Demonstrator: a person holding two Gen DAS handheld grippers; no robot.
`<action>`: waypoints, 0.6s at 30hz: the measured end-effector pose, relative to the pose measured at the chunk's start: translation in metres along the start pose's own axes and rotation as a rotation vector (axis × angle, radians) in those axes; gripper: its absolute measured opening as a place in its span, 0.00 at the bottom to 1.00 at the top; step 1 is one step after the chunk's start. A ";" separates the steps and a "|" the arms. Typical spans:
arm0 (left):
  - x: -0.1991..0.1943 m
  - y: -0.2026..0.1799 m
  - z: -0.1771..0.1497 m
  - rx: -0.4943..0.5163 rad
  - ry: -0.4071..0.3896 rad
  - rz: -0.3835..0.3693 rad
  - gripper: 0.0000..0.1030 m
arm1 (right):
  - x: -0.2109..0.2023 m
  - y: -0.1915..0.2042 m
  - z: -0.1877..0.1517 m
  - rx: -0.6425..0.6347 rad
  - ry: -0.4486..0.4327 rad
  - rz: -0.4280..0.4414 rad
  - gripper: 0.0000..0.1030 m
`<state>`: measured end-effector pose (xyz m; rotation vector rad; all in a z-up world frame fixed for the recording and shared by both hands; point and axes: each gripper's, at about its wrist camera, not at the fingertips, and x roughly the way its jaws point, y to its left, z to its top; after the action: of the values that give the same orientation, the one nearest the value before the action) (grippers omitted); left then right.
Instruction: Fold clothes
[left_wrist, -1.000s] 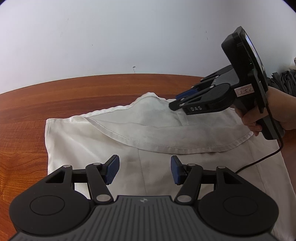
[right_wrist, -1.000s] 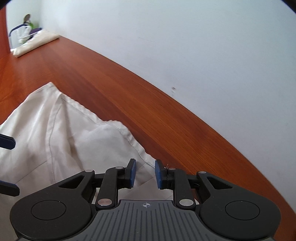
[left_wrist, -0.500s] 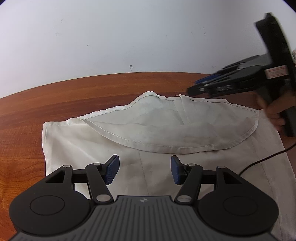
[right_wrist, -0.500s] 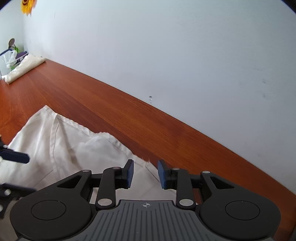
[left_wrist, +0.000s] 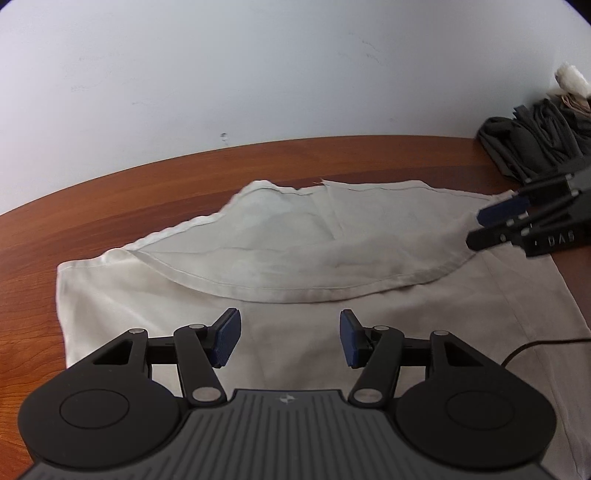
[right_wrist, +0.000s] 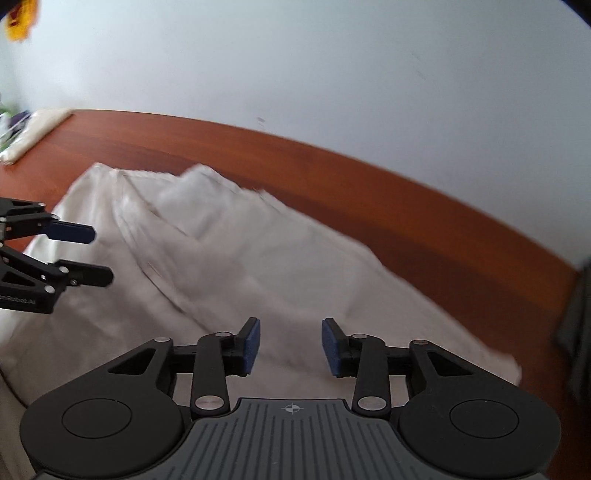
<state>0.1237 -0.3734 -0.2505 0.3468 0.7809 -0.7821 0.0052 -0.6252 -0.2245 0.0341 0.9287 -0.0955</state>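
Below both grippers' parted jaws lies the white garment (left_wrist: 280, 236)

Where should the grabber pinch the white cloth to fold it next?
Probably the near-left corner of the white cloth garment, coming from the left edge. That edge lies flat and straight on the brown wooden table, free of the curved folded-over flap, so it should lift cleanly.

Both grippers, the left gripper (left_wrist: 288, 338) and the right gripper (right_wrist: 290, 347), are built of black linkages with silver screws, blue pads (left_wrist: 225, 338) and ribbed grey housings; "DAS" is printed on one.
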 end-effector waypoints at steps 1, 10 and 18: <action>0.001 -0.003 0.000 0.000 0.003 0.000 0.63 | 0.000 0.001 -0.005 0.019 0.002 -0.025 0.46; 0.013 -0.019 -0.001 -0.044 0.026 0.009 0.63 | 0.004 0.014 -0.032 0.147 -0.005 -0.130 0.57; 0.034 -0.026 0.008 0.018 -0.010 0.017 0.63 | 0.021 0.013 -0.023 0.156 -0.063 -0.153 0.61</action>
<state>0.1244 -0.4124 -0.2701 0.3653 0.7604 -0.7748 0.0005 -0.6124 -0.2546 0.1036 0.8582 -0.3092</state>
